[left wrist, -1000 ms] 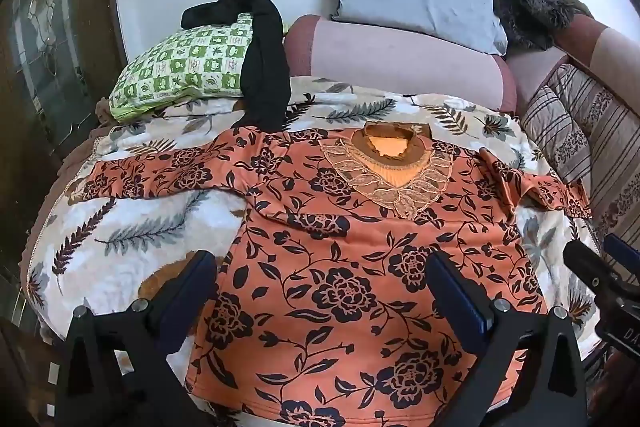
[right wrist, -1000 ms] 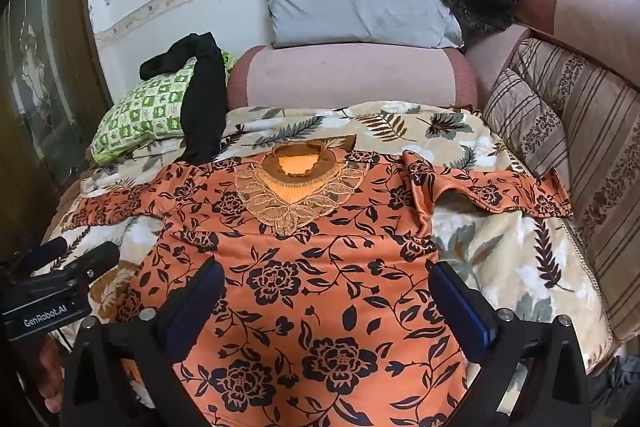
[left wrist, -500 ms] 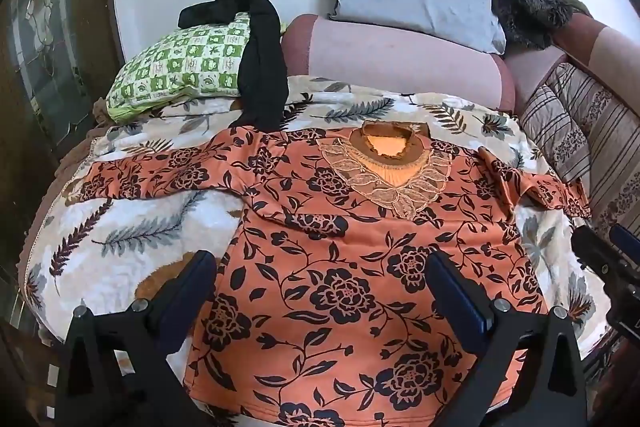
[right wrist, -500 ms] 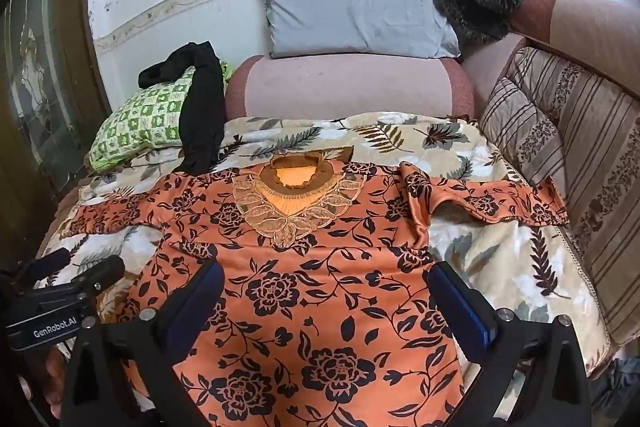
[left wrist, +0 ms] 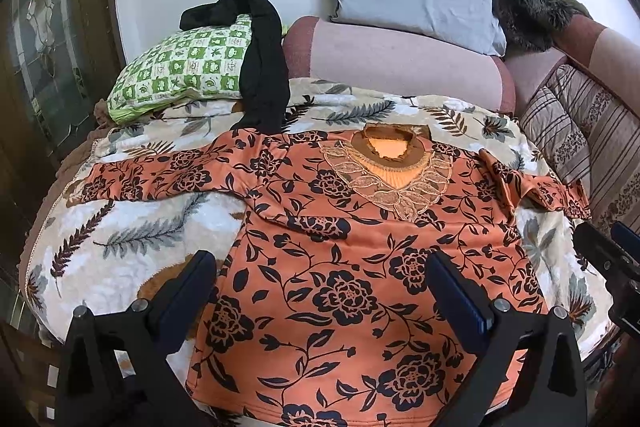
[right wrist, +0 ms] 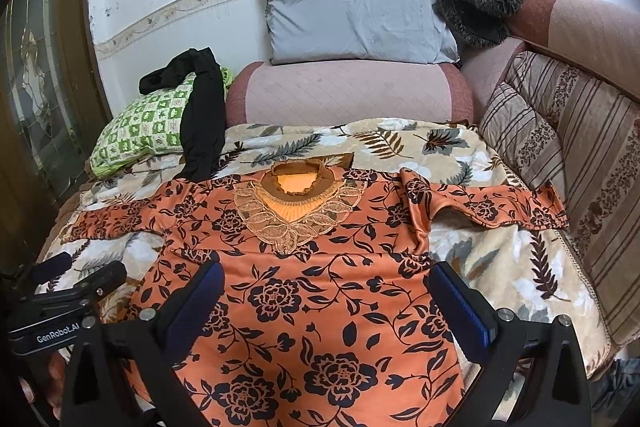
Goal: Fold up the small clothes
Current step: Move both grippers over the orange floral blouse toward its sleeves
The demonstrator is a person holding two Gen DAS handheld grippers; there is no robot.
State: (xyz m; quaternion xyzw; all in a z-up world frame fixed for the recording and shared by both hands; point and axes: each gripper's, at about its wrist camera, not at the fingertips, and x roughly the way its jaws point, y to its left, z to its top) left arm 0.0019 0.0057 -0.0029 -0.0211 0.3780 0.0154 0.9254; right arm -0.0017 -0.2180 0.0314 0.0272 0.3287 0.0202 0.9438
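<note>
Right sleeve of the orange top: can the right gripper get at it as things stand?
Probably yes. The right gripper is open over the top's body, and the right sleeve lies flat on the blanket with nothing on it.

Bright even daylight, sharp focus, fisheye-curved, dark-vignetted edges

We see a sofa (right wrist: 360, 95) whose seat is covered by a leaf-print blanket (right wrist: 500, 267). Directly on the blanket lies an orange floral blouse (right wrist: 320, 291), spread flat with both sleeves out. A green checked pillow (right wrist: 148, 123) rests at the blanket's far left corner.
</note>
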